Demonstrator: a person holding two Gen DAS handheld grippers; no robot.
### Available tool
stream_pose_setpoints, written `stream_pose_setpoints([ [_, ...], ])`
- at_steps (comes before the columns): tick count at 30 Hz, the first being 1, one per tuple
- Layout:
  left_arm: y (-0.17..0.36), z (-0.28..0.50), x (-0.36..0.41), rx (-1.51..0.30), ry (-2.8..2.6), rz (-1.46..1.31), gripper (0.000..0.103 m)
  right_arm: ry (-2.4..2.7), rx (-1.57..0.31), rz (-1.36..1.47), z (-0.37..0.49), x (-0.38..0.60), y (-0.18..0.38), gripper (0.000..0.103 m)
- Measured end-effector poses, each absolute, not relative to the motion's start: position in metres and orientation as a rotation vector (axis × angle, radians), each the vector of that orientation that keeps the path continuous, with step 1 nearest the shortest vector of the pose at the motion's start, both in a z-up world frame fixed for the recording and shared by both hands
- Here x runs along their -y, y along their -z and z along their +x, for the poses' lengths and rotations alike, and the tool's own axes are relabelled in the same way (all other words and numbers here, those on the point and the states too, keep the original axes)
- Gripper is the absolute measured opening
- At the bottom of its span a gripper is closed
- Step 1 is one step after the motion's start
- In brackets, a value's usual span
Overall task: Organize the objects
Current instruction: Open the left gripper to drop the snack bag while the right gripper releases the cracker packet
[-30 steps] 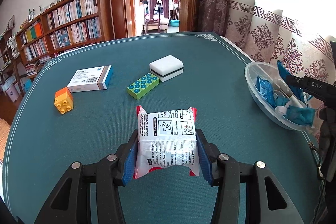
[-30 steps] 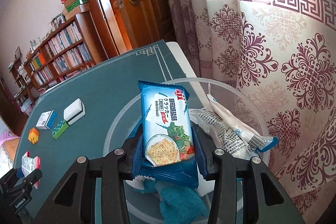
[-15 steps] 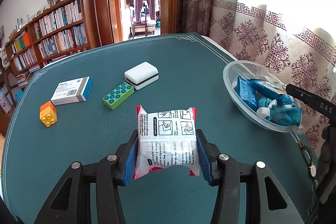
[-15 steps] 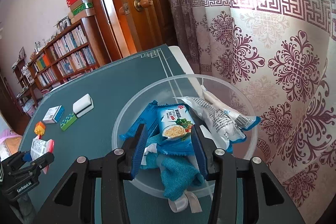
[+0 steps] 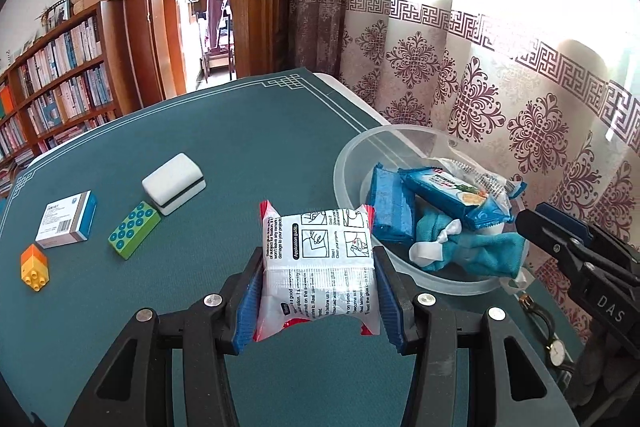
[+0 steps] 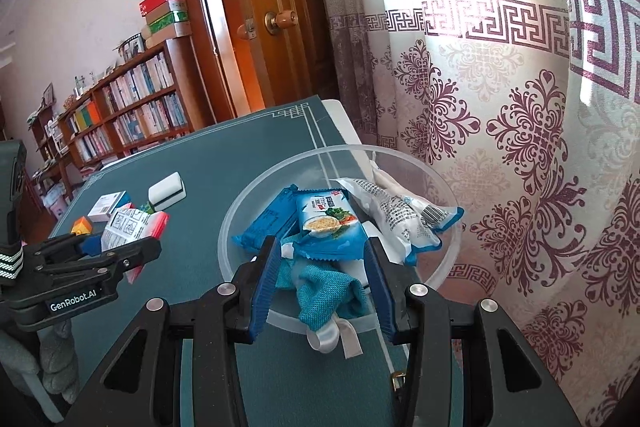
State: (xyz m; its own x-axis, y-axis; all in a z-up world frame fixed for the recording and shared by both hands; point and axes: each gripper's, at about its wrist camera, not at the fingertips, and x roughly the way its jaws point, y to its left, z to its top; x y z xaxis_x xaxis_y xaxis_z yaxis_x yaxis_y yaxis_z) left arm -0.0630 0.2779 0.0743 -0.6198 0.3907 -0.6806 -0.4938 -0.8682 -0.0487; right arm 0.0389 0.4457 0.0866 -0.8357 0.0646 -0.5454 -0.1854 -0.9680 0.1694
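Observation:
My left gripper [image 5: 318, 257] is shut on a white sachet with red ends [image 5: 320, 267], held above the green table just left of the clear plastic bowl [image 5: 348, 155]. The right wrist view shows that sachet [image 6: 128, 227] in the left gripper [image 6: 120, 251] beside the bowl [image 6: 248, 203]. A blue cracker packet [image 6: 324, 223] lies in the bowl on a teal cloth [image 6: 324, 287], beside other wrapped packets. My right gripper [image 6: 320, 251] hovers at the bowl's near rim. Its jaws stand apart and the pads press on nothing.
On the table's left lie a white block [image 5: 174, 183], a green studded block [image 5: 134, 229], a small blue-and-white box [image 5: 66, 219] and an orange-and-yellow brick [image 5: 35, 267]. A wristwatch [image 5: 554, 347] lies by the bowl. A patterned curtain hangs behind the bowl.
The right gripper let go of the cracker packet, which now lies in the bowl, and drew back. The left gripper carried the sachet rightward, close to the bowl.

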Motion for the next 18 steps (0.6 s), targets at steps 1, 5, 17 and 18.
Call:
stream_pose_setpoints([
  [1, -0.075, -0.064, -0.284, -0.202, -2.438, -0.974, 0.053, -2.873, -0.33, -0.84, 0.04, -0.447, -0.086, 0.045],
  [5, -0.075, -0.07, -0.306, -0.223, -2.405, -0.961, 0.053, -2.873, -0.356, -0.833, 0.041, -0.451, -0.086, 0.045],
  [17, -0.073, -0.102, -0.338, -0.136, -2.353, -0.966, 0.077, -2.854, -0.386, -0.844, 0.04, -0.458, -0.082, 0.045],
  [18, -0.073, -0.103, -0.335, -0.134, -2.354, -0.969, 0.079, -2.853, -0.389, -0.846, 0.04, -0.459, -0.081, 0.045],
])
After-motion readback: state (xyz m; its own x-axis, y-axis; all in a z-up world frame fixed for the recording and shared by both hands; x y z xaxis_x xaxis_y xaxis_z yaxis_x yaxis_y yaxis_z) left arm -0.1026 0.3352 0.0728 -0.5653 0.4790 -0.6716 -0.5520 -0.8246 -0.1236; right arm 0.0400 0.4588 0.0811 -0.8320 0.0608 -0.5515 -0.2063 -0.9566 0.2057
